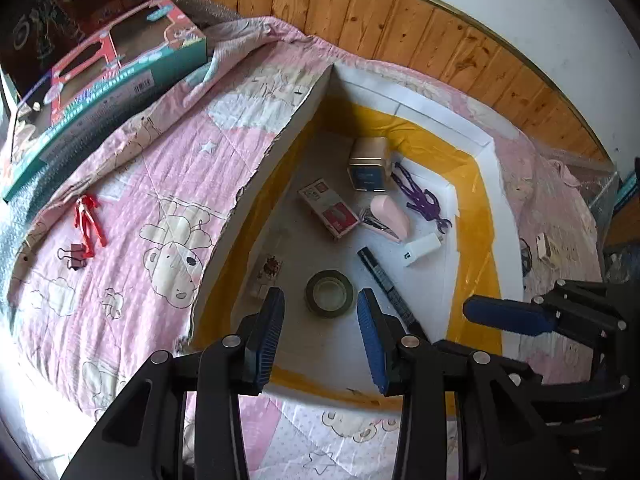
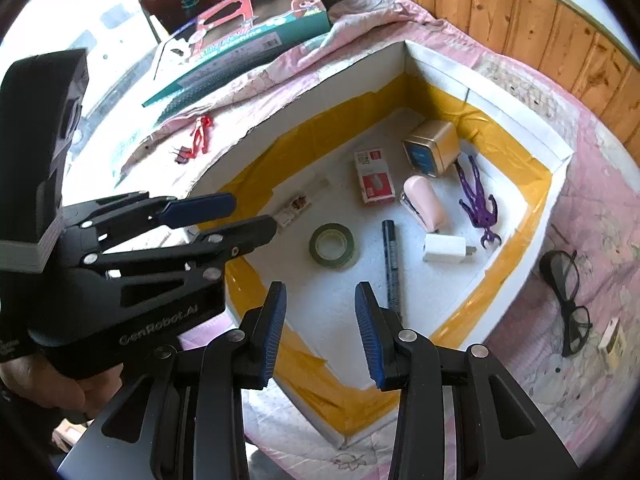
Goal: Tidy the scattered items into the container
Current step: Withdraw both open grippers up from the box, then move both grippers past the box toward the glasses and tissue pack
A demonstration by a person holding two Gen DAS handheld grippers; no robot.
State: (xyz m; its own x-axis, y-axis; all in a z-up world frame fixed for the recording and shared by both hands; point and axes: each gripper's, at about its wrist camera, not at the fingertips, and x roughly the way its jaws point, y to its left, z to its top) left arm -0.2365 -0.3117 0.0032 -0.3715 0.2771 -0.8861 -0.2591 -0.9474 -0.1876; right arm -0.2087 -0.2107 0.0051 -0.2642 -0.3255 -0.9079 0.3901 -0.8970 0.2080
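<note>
White foam container on pink bed quilt, tape roll at its centre, left gripper and right gripper fingers spread, empty, red figure at nine o'clock, glasses at three o'clock

bright daylight from the left, blown-out white at the left edges, glare on the yellow tape, heavy fisheye bending, dark vignette corners, centre pretty sharp

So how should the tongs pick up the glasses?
The glasses lie flat and open on the quilt, right of the box. I'd bring the right tongs straight down and pinch the thin bridge between the lenses, where the frame looks narrowest.
</note>
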